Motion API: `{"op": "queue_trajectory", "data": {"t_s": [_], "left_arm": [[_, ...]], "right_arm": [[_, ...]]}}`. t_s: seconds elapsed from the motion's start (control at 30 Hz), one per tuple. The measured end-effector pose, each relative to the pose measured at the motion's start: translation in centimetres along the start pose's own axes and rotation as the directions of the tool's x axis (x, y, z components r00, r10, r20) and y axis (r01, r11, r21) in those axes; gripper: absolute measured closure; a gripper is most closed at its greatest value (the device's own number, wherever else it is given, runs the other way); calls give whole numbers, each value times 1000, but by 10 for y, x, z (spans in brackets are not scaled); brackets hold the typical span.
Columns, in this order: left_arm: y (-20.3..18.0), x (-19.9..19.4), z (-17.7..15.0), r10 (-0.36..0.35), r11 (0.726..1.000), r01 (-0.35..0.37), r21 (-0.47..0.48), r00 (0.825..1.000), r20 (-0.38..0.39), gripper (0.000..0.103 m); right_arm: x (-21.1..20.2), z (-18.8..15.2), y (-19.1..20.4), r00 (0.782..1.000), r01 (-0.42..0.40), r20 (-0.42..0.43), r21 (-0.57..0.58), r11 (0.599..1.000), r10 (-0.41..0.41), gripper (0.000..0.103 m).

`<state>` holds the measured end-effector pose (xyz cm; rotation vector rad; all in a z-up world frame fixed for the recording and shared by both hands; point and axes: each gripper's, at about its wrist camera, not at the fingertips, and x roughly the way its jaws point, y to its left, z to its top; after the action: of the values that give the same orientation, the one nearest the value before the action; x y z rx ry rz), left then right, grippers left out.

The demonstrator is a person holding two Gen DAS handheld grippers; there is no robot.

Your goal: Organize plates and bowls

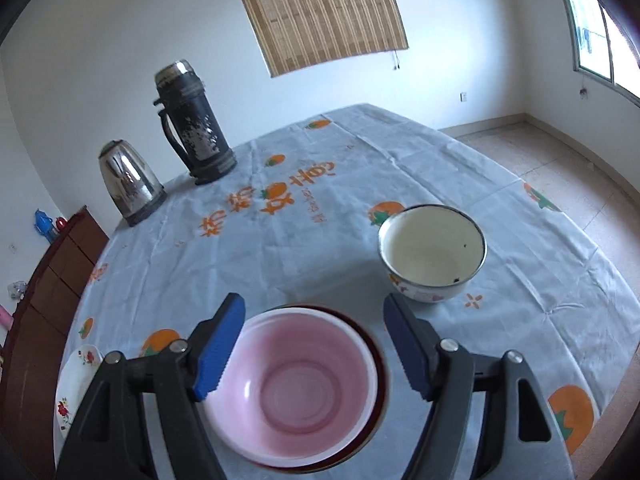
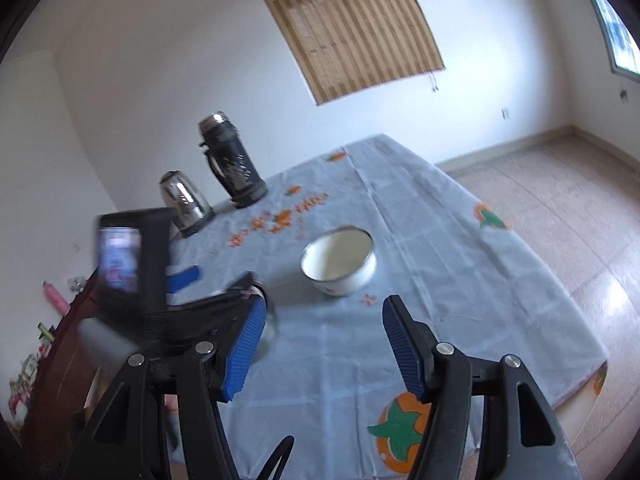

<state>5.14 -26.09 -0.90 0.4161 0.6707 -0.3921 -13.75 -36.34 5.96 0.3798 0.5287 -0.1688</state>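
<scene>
Two grippers hang wide open, holding nothing. The left gripper (image 1: 314, 314) floats above the pink bowl (image 1: 296, 392); the white bowl (image 1: 432, 252) sits at two o'clock. The right gripper (image 2: 324, 316) has it at twelve.

On my left wrist camera, the left gripper (image 1: 314, 354) hangs above the pink bowl (image 1: 296, 392) with its blue fingers (image 1: 218, 350) spread apart, one on each side, touching nothing. The pink bowl sits nested in a dark red bowl (image 1: 380, 368), only the rim of which I can see. A white enamel bowl (image 1: 432, 252) stands near, further back on the right. A floral plate (image 1: 74, 384) lies at the counter (image 1: 280, 248) edge on the left. A steel kettle (image 1: 130, 182) and a black flask (image 1: 196, 124) stand at the far left
</scene>
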Motion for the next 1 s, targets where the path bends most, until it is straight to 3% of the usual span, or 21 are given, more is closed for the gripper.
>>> {"op": "queue_trajectory", "data": {"t_s": [0.2, 0.33, 0.5, 0.73, 0.87, 1.0], "left_arm": [[5, -1, 11, -86, 996, 86, -18, 996, 0, 30], [19, 0, 25, -66, 998, 66, -20, 998, 17, 30], [26, 18, 48, -91, 996, 91, -18, 996, 0, 30], [16, 63, 56, -134, 991, 132, -24, 985, -110, 30], [4, 84, 62, -101, 994, 104, 17, 985, -141, 30], [-7, 106, 70, -109, 992, 118, 31, 972, -209, 30]], "right_arm": [[8, 15, 6, 1000, 23, 8, -25, 999, -23, 38], [44, 17, -19, 997, 63, -40, 21, 998, -62, 38], [96, 27, -46, 987, 133, -98, 39, 990, -128, 38], [166, 36, -69, 974, 177, -155, 61, 982, -166, 38], [199, 39, -74, 965, 192, -188, 40, 981, -182, 38], [220, 40, -80, 961, 168, -231, 51, 985, -152, 48]]}}
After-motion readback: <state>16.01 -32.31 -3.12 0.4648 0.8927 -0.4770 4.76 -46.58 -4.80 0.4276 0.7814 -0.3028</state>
